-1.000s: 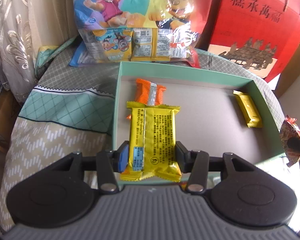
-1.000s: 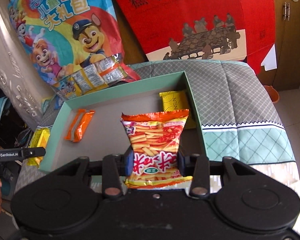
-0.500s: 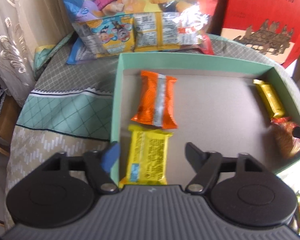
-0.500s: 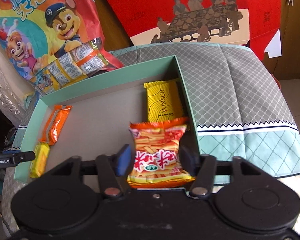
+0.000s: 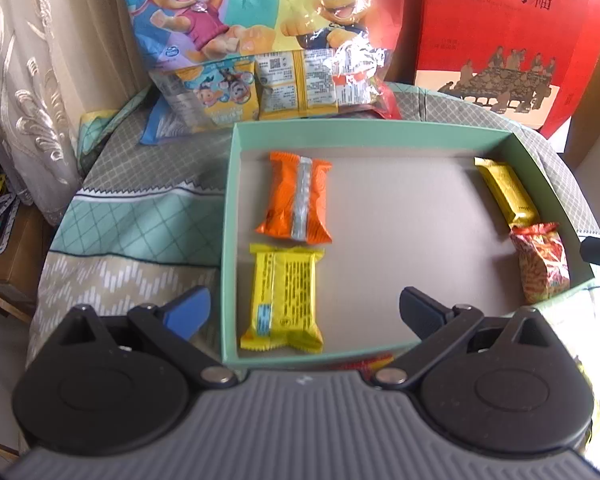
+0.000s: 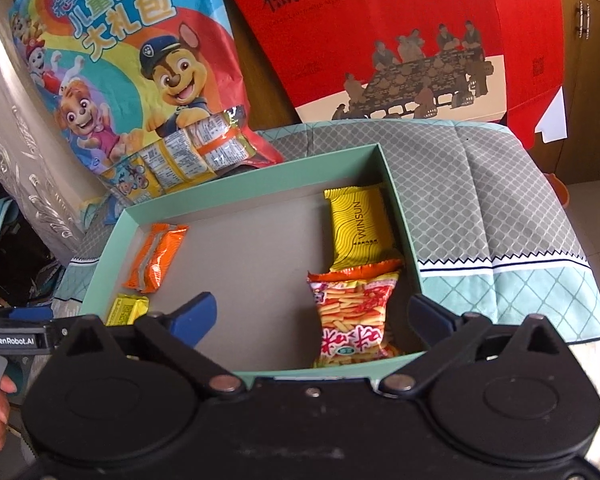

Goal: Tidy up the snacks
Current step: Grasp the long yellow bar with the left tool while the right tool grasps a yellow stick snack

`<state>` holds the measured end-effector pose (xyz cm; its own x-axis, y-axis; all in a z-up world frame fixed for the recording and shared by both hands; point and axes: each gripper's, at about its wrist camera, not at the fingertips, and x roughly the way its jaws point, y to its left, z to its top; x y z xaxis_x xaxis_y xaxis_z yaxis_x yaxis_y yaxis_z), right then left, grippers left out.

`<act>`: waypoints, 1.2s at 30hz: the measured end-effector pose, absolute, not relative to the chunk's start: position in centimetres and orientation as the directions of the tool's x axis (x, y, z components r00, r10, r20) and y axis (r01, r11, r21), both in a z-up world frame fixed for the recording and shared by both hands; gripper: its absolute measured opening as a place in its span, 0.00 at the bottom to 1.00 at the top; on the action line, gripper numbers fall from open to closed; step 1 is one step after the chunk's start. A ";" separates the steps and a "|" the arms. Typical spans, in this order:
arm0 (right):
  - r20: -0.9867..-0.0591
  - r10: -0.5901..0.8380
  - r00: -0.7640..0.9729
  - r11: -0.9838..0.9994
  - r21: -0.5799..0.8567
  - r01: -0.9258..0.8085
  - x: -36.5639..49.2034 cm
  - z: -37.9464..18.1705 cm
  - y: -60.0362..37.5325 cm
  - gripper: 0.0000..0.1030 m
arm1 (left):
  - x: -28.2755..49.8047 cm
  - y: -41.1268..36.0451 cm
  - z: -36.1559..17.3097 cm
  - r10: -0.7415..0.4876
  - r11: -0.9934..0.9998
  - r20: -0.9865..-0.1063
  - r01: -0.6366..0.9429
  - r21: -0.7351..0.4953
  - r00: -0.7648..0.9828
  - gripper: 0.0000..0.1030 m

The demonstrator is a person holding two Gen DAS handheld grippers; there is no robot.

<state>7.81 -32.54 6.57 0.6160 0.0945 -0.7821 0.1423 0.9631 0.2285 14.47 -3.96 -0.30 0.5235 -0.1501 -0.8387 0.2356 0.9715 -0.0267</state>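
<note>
Four snack packets lie flat in the green box (image 5: 229, 240), two along each side wall. The left gripper (image 5: 304, 312) is spread wide and holds nothing; the yellow packet (image 5: 284, 300) lies between its fingers, nearer the blue-tipped finger (image 5: 188, 312), touching neither (that finger sits outside the box wall, the black one over the box floor). Just ahead of the yellow packet lies the orange packet (image 5: 298, 198), the two nearly end to end.

The right gripper (image 6: 312, 316) is likewise wide apart and empty. The fries packet (image 6: 354, 316) lies between its fingers, closer to the black finger (image 6: 432, 320), clear of both, its near end against the front wall of the box. Directly ahead lies the yellow WINSUN packet (image 6: 358, 226), its near end tucked under the fries packet's top edge.

Beyond the box, ahead of both grippers: cartoon snack bag (image 5: 260, 40) and red gift bag (image 6: 400, 32). All of it rests on a patterned cloth (image 6: 480, 200).
</note>
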 end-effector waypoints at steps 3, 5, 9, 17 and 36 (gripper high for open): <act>-0.781 0.095 0.617 0.966 0.223 0.133 6.5 7.0 -31.8 1.00 | 13.0 -3.5 -0.3 -0.153 0.972 -0.844 0.233 -0.034 0.514 1.00; -0.781 0.103 0.616 0.966 0.227 0.127 5.7 7.3 -31.3 1.00 | 12.0 -3.1 -0.5 -0.155 0.971 -0.850 0.236 -0.037 0.503 1.00; -0.777 0.115 0.619 0.966 0.233 0.113 3.6 7.6 -30.5 1.00 | 9.8 -2.8 -1.0 -0.153 0.968 -0.862 0.247 -0.034 0.483 1.00; -0.785 0.099 0.611 0.961 0.235 0.147 -0.7 7.3 -31.4 1.00 | 6.0 -2.4 -2.7 -0.146 0.962 -0.886 0.273 -0.022 0.441 1.00; -0.832 0.020 0.555 0.922 0.230 0.312 -6.9 2.5 -35.0 0.80 | 3.5 -1.4 -7.1 -0.124 0.967 -0.927 0.252 -0.034 0.354 1.00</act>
<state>-6.87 -34.95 2.51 0.5551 0.0195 -0.8315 0.3118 0.9220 0.2298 3.49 -1.38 -7.14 0.3537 -0.1243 -0.9271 0.2519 0.9672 -0.0336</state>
